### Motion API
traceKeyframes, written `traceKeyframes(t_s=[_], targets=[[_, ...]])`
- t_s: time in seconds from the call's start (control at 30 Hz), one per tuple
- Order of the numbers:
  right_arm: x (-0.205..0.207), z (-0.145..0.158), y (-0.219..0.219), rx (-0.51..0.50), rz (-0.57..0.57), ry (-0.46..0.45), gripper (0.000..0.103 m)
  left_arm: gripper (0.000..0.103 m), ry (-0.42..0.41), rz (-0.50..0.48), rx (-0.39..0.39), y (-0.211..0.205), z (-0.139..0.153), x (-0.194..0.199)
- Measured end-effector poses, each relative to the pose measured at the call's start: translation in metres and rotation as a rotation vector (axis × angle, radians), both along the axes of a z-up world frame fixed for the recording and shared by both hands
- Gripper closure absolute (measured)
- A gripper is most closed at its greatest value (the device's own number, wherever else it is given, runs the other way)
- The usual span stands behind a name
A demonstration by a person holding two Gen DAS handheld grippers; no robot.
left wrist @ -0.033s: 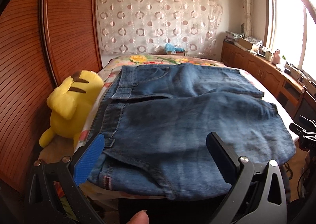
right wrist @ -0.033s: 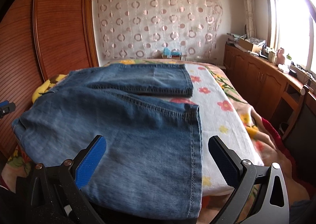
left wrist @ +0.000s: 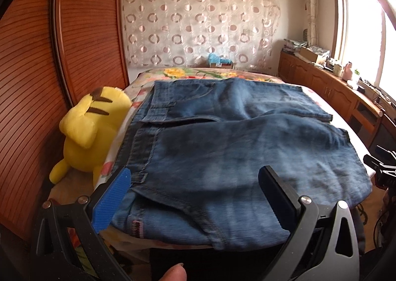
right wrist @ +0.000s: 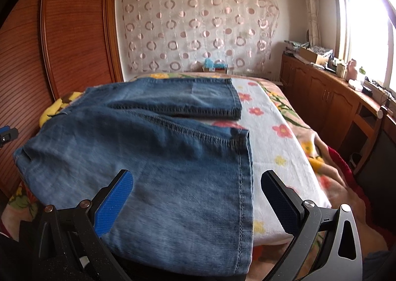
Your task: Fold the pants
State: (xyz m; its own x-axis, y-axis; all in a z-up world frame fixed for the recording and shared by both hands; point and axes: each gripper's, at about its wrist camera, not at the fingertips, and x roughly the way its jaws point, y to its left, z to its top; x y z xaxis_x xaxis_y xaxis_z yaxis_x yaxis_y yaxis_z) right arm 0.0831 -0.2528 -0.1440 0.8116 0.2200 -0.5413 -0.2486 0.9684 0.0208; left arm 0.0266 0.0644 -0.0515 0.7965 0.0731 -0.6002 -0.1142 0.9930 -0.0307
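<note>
Blue denim pants (left wrist: 222, 152) lie spread flat across the bed, waistband toward the left, both legs running right. My left gripper (left wrist: 195, 196) is open above the near waist corner, holding nothing. In the right wrist view the pants (right wrist: 153, 157) show their two leg hems, the near leg overhanging the bed's front edge. My right gripper (right wrist: 198, 201) is open just above the near leg's hem, holding nothing.
A yellow plush toy (left wrist: 86, 130) sits left of the pants against the wooden wardrobe (left wrist: 37, 83). The floral blanket (right wrist: 279, 147) covers the bed right of the hems. Wooden cabinets (right wrist: 334, 102) line the right wall under the window. A fingertip (left wrist: 173, 272) shows at the bottom.
</note>
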Motion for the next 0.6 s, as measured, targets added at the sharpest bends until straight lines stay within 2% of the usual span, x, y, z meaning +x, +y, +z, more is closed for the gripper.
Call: traceKeyframes(t_s=[0.47, 0.6], targets=[[-0.008, 0.007, -0.007, -0.023, -0.031, 0.078, 0.000, 0.000, 0.078, 0.119, -0.042, 0.078, -0.041, -0.004], [-0.014, 0.011, -0.007, -0.022, -0.034, 0.094, 0.000, 0.009, 0.099, 0.131, -0.069, 0.096, -0.051, -0.006]])
